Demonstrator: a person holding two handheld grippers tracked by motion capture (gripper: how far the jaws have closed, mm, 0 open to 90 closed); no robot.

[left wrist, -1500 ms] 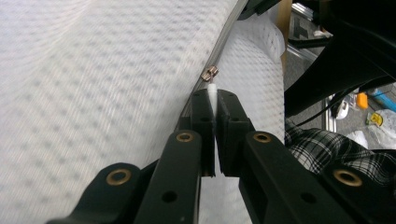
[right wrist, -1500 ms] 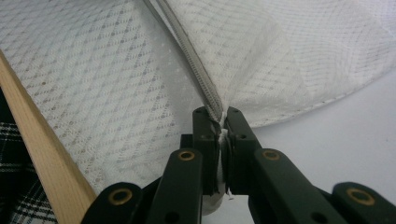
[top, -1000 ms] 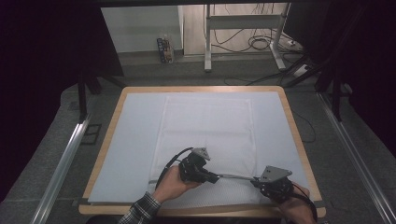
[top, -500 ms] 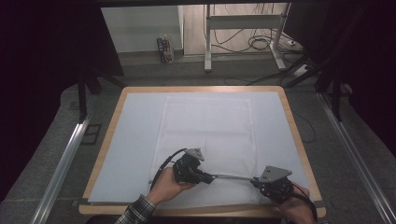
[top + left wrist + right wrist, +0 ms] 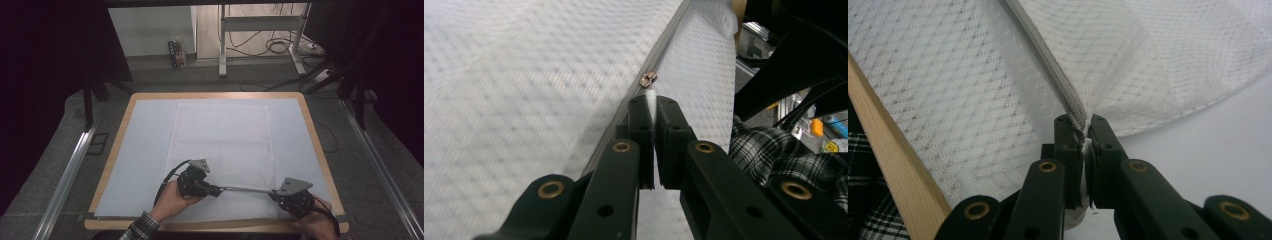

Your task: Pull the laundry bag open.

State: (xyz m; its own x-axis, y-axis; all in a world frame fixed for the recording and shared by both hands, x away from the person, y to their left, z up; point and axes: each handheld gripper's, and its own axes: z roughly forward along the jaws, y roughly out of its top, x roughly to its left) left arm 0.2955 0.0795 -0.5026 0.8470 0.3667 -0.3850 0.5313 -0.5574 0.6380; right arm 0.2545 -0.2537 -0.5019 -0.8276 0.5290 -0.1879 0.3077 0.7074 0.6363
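2 grippers [image 5: 216, 190] [image 5: 274, 193] pinch mesh bag's [image 5: 220, 145] zipper [image 5: 245, 189] edge.

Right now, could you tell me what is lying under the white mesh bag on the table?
Under the mesh bag lies the pale blue table cover, showing through the netting in the right gripper view, with the wooden table edge beside it. Whether anything lies inside the bag cannot be told.

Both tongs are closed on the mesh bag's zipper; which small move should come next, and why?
Probably slide the left tongs, pinching the white pull tab behind the slider, farther along the zipper, while the right tongs anchor its end, keeping it taut.
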